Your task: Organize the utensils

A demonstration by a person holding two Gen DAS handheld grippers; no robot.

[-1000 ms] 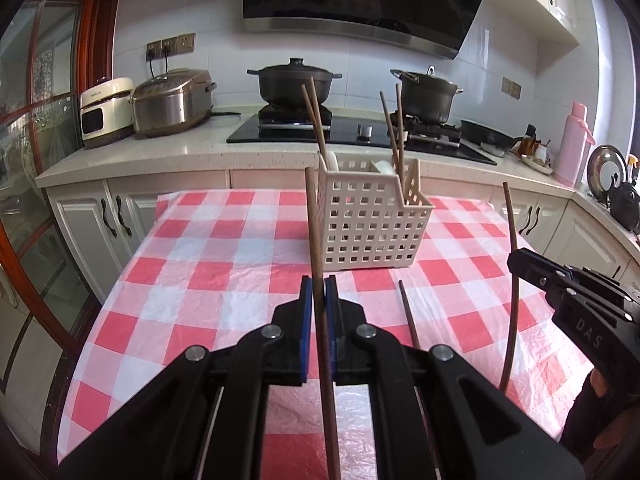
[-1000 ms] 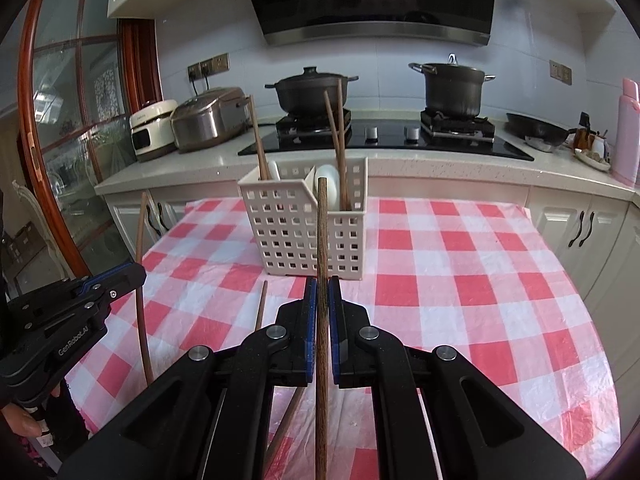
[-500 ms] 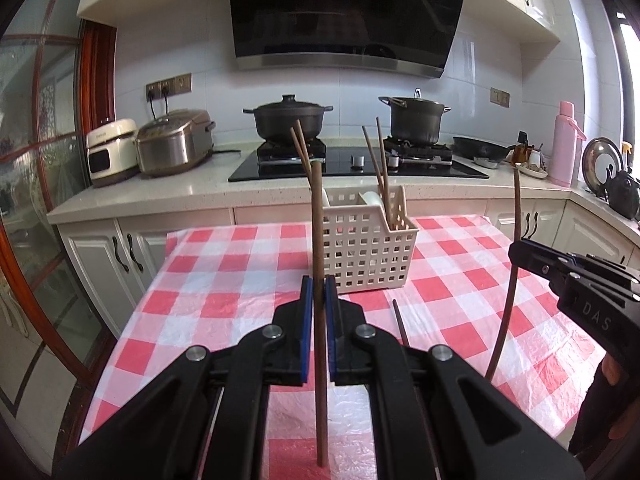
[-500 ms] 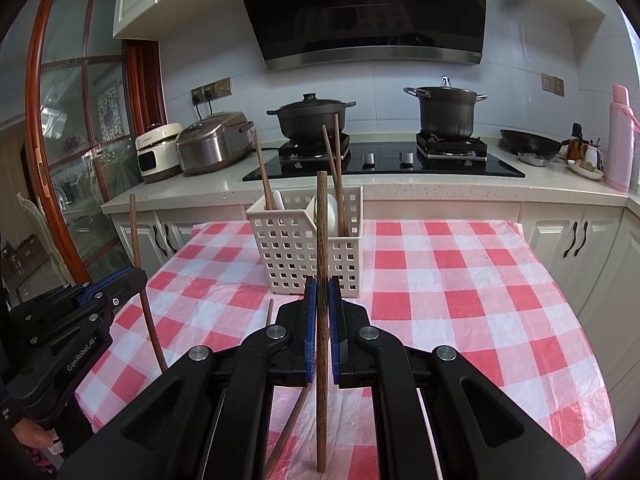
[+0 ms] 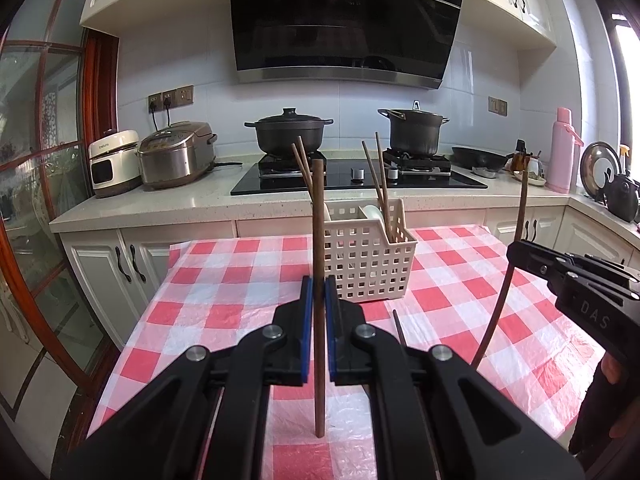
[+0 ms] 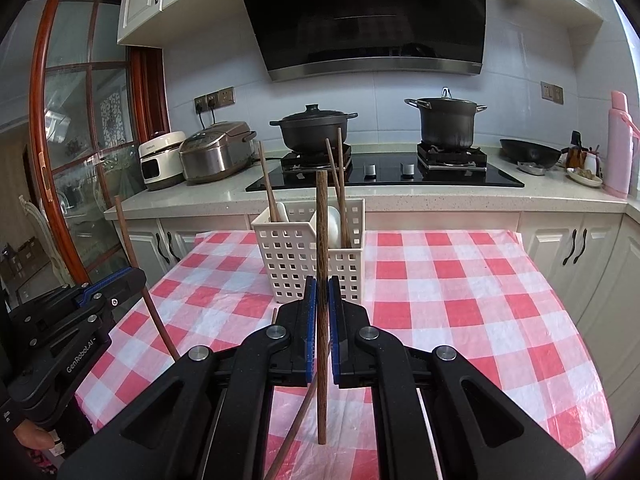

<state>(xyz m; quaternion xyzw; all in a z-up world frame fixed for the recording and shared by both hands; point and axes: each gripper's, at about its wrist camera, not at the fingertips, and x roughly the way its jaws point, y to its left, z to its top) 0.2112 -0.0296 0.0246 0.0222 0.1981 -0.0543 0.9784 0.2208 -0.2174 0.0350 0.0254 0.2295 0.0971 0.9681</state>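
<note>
My left gripper [image 5: 315, 296] is shut on a brown chopstick [image 5: 318, 240] held upright above the checked tablecloth [image 5: 224, 304]. My right gripper [image 6: 321, 300] is shut on a darker wooden chopstick [image 6: 321, 224], also upright. Beyond both stands a white lattice utensil basket [image 5: 368, 264] [image 6: 304, 256] with several chopsticks and a white spoon in it. One loose chopstick [image 5: 399, 332] [image 6: 288, 436] lies on the cloth. The right gripper [image 5: 520, 248] with its chopstick shows at the left wrist view's right edge; the left gripper [image 6: 134, 276] appears at the right wrist view's left.
Behind the table runs a counter [image 5: 160, 208] with two rice cookers [image 5: 176, 156], a hob carrying two black pots [image 5: 290, 132], a pan and a pink flask [image 5: 562, 148]. A glass door with a red frame [image 6: 44, 152] stands at the left.
Both grippers have risen and tilted up with their chopsticks, so the basket sits lower in each view and more of the range hood shows. Both grips are unchanged.
</note>
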